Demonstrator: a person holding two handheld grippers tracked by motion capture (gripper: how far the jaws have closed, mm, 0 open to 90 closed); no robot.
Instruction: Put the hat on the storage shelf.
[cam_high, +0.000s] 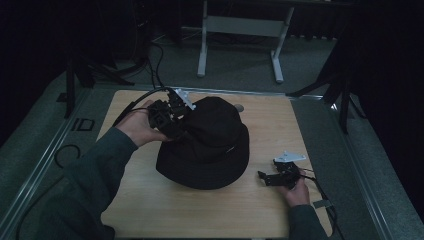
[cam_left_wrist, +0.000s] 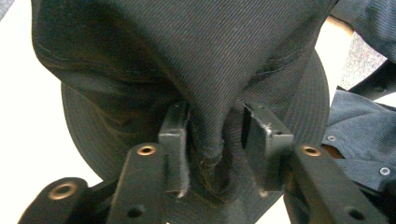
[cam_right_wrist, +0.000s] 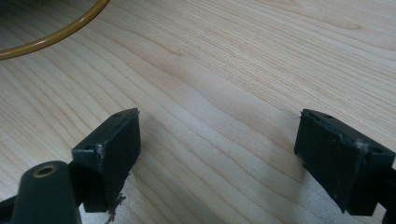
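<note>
Two claws: left claw (cam_left_wrist: 215, 140) pinching black hat (cam_high: 210, 145) fold; right claw (cam_right_wrist: 219, 158) spread over table (cam_right_wrist: 243, 70); yellowish curve, probably cable, cropped.

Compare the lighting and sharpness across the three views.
High view: dim and underexposed, the black hat nearly featureless on the table. Left gripper view: brighter, the table blown out white, the hat's weave sharp. Right gripper view: evenly lit, wood grain clear, soft shadows under the jaws.
</note>
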